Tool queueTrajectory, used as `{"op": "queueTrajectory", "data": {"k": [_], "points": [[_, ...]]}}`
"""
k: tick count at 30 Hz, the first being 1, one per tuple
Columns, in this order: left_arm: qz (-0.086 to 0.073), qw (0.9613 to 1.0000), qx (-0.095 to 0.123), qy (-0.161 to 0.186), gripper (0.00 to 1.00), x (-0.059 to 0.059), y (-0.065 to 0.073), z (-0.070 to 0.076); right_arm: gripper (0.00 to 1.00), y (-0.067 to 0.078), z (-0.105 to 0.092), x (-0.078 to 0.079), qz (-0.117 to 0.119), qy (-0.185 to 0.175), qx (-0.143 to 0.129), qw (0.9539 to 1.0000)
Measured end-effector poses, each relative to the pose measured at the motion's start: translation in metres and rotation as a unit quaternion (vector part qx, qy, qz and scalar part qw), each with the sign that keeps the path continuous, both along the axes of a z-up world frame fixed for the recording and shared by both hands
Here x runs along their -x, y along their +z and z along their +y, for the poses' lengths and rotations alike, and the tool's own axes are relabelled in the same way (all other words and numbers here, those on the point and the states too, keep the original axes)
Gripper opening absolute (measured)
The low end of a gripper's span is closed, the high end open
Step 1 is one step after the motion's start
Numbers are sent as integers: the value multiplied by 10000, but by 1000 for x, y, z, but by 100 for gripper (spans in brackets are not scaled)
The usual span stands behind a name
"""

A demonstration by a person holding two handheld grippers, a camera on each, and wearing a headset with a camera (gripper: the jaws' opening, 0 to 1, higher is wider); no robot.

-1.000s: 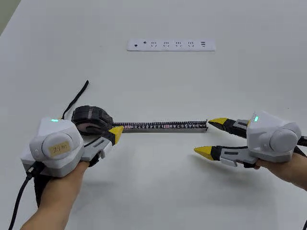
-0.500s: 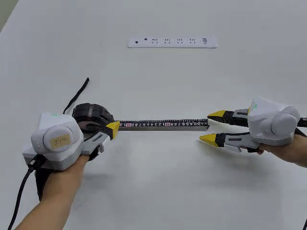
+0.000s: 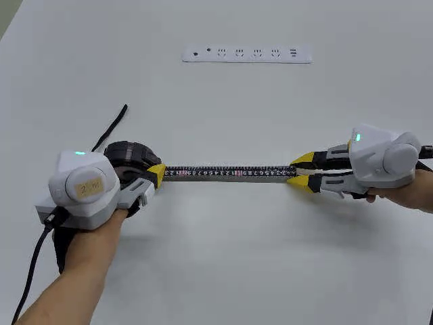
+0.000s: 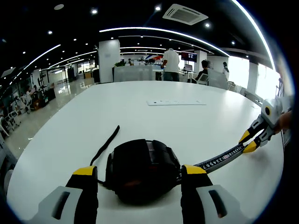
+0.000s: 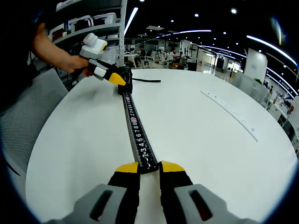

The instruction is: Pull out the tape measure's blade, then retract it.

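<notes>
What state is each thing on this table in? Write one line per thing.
case: clamped in left tool.
blade: pulled out, lying flat.
left tool: shut on case.
right tool: shut on blade's end.
power strip: nothing plugged in.

Ahead of my left gripper the white table runs out to a power strip lying flat near its far edge. Past that stands a broad white pillar, with people at desks beside it. Off to the left is a glossy floor, and to the right are bright windows. Overhead, long curved light strips and small spotlights cross a dark ceiling, which has an air-conditioning vent. Left of my right gripper stand pale shelves.
</notes>
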State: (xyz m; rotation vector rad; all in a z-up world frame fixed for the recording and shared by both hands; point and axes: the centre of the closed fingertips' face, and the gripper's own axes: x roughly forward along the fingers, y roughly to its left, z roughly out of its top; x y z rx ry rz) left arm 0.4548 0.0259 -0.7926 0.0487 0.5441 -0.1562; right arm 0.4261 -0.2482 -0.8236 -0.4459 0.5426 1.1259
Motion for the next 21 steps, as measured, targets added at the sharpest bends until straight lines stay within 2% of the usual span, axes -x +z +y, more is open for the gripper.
{"op": "queueTrajectory", "data": {"k": [14,21], "points": [[68,9999,29,105,62,-1,-3,-4,12,-1,-1,1,-25,114,36,9999],[129,9998,26,123,62,-2,-3,-4,12,-1,-1,1,-42,119,64,9999]]}}
